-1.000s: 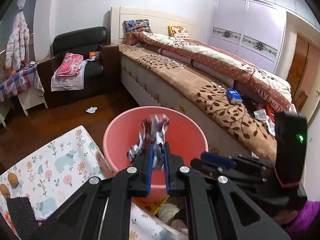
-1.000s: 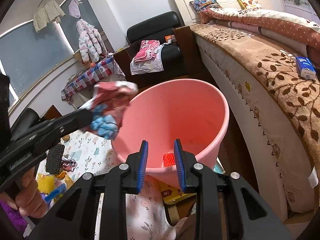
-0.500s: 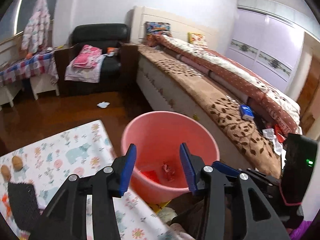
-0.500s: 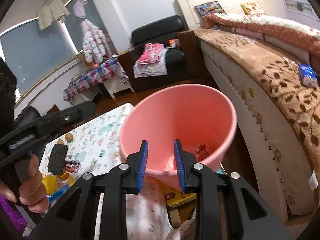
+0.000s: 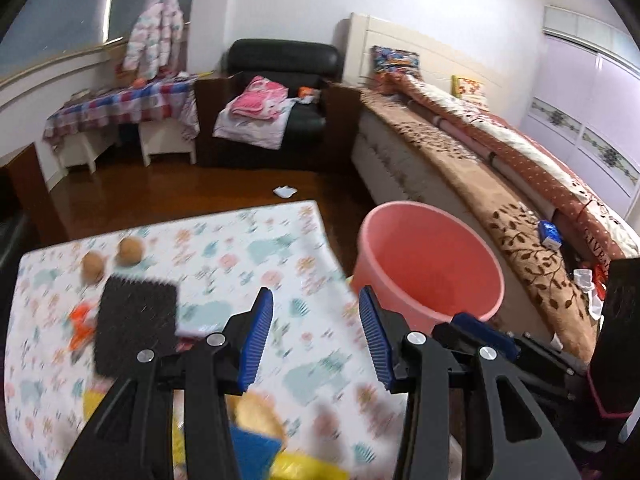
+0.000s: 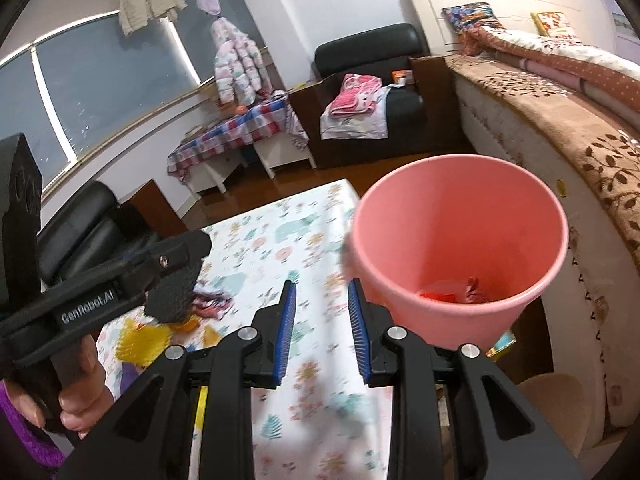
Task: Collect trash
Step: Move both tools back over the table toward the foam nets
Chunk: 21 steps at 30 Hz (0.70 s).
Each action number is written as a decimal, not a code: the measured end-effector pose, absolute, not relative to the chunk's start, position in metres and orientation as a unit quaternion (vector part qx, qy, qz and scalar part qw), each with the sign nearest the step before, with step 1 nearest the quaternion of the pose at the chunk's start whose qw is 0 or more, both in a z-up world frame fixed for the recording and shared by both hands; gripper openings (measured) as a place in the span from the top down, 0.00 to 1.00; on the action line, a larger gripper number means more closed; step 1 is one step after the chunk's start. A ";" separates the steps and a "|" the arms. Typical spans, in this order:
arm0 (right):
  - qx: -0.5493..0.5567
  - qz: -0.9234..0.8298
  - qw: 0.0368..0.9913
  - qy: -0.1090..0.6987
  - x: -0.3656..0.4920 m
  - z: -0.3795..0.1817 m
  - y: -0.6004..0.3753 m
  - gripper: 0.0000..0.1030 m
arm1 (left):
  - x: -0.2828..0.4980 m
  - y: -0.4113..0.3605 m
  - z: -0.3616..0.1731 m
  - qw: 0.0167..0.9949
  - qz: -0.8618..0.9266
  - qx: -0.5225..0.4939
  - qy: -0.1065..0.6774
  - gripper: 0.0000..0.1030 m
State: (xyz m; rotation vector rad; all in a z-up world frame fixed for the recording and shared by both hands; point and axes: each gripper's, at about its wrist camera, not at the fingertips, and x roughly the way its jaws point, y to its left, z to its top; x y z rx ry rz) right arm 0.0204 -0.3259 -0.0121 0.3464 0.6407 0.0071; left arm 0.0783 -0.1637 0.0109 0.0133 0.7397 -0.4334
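Left of the pink bucket (image 5: pixel 430 264), scraps (image 5: pixel 82 326) lay on the desk (image 5: pixel 280 256), nearer my empty, wide-apart left jaws; right jaws narrower, empty.

a black armchair (image 5: pixel 280 80) with pink folded cloth (image 5: pixel 260 98) stands against the far wall, beside a long bed (image 5: pixel 460 168) under a brown leaf-patterned cover. a checked cloth (image 6: pixel 236 130) drapes a low white table (image 5: pixel 164 144).
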 end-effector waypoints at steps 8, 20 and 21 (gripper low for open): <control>0.166 0.040 0.935 0.309 0.012 -0.008 -0.299 0.74 | 0.050 -0.135 0.005 0.912 -0.193 0.015 0.363 0.57; 0.132 0.081 0.940 0.303 0.011 0.004 -0.264 0.73 | 0.032 -0.101 0.009 0.918 -0.178 -0.018 0.355 0.46; 0.125 0.082 0.941 0.305 0.012 0.005 -0.262 0.73 | 0.032 -0.099 0.010 0.919 -0.172 -0.019 0.354 0.46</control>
